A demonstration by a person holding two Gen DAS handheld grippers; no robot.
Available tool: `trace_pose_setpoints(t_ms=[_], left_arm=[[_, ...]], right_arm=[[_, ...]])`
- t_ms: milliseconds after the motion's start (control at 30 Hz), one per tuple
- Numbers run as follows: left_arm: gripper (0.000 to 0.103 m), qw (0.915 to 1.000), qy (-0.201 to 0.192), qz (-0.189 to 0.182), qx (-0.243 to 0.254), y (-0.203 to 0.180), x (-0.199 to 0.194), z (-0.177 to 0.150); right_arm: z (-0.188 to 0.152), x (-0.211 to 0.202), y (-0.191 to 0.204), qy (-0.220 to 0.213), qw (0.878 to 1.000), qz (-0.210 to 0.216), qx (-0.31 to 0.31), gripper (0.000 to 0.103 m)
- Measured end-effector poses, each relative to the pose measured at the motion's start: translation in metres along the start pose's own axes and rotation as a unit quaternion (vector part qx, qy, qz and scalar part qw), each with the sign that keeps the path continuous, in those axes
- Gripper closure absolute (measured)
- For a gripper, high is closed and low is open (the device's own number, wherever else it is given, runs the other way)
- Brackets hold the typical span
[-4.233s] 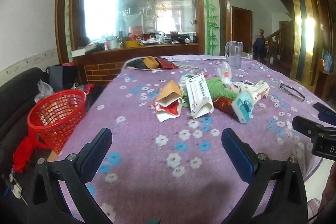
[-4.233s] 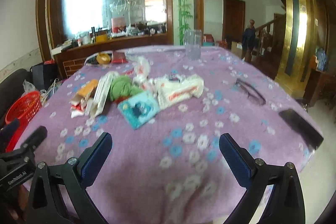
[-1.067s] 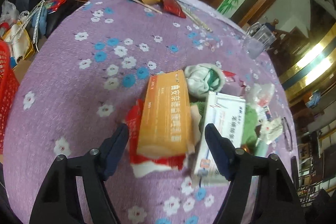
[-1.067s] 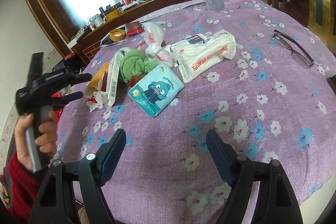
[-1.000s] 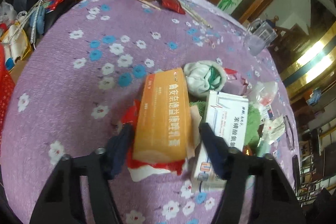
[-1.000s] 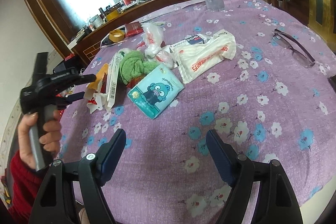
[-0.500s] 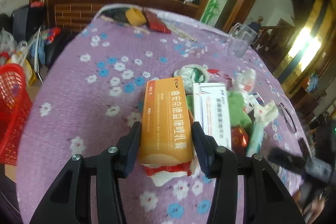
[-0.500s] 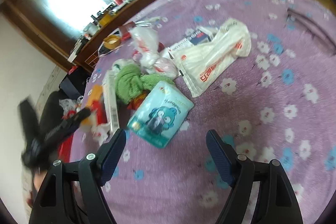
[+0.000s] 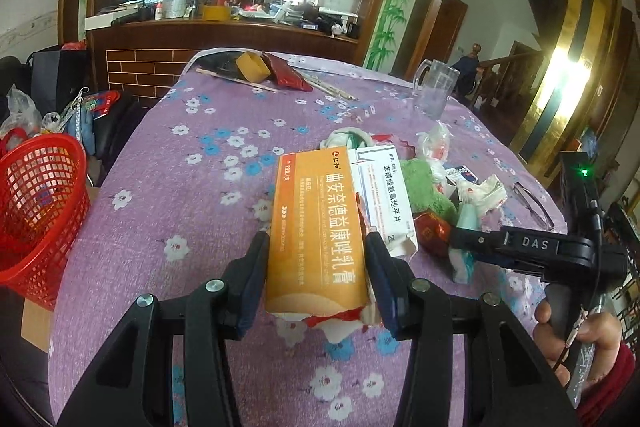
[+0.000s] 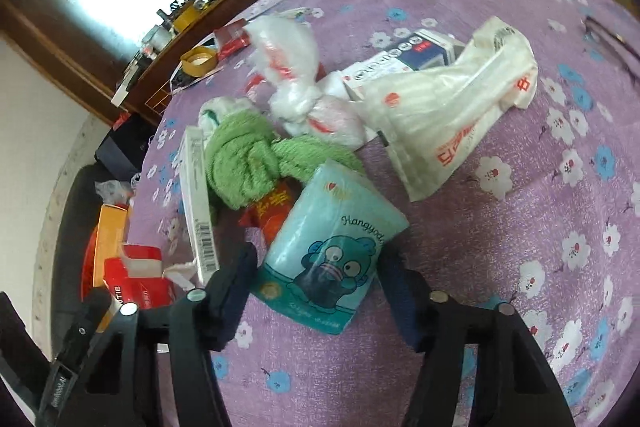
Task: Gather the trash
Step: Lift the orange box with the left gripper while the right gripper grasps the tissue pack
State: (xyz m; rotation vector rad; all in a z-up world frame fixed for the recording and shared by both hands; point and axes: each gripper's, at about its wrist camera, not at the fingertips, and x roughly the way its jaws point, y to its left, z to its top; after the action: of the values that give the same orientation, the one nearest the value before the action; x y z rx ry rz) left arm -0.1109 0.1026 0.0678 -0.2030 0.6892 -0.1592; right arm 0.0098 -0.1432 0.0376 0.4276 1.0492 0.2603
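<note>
Over a tabletop [image 9: 208, 211] draped in purple flowered cloth, the left tongs [image 9: 316, 279] are clamping an orange carton [image 9: 316, 227] by its two long sides, both pads pressing on it, with a torn red-and-white wrapper [image 9: 332, 319] showing under the carton's near end. A white medicine box [image 9: 384, 195] is lying just to the right of these tongs, touching the carton's edge, and a green cloth [image 9: 424, 187] is bunched beyond it. A red mesh basket [image 9: 36, 211] is standing well off to the left of the left tongs, below the tabletop's edge. The right tongs [image 10: 316, 287] are straddling a teal tissue pack [image 10: 332, 247] with a cartoon figure; their jaws have just been closing with the pack between them, and the pads are sitting close against its sides, though whether they are pressing on it cannot be told. Ahead of the right tongs, the green cloth [image 10: 248, 163], a knotted white plastic bag [image 10: 296, 83] and a cream printed bag [image 10: 452, 115] are piled together. Seen from the left tongs, a hand [image 9: 584, 343] in a red sleeve is gripping the right tongs' handle at the far right.
</note>
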Motion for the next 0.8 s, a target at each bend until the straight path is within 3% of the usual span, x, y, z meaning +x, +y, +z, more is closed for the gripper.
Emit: trace_pose_setpoints(t_ms=[333, 467, 600, 800], left_arm=[[0.055, 0.9995, -0.010, -0.030, 0.002, -0.002, -0.014, -0.004], [0.055, 0.9997, 0.006, -0.020, 0.014, -0.012, -0.006, -0.006], [0.045, 0.9991, 0.036, 0.019, -0.012, 0.001, 0.007, -0.007], [0.043, 0.9967, 0.045, 0.051, -0.043, 0.025, 0.010, -0.011]], right_arm=[[-0.028, -0.042, 0.010, -0.061, 0.997, -0.010, -0.054, 0.048], [-0.034, -0.061, 0.013, -0.088, 0.994, -0.015, -0.064, 0.048], [-0.037, -0.072, 0.012, -0.097, 0.993, -0.014, -0.066, 0.048], [-0.044, -0.079, 0.015, -0.101, 0.992, -0.004, -0.076, 0.048]])
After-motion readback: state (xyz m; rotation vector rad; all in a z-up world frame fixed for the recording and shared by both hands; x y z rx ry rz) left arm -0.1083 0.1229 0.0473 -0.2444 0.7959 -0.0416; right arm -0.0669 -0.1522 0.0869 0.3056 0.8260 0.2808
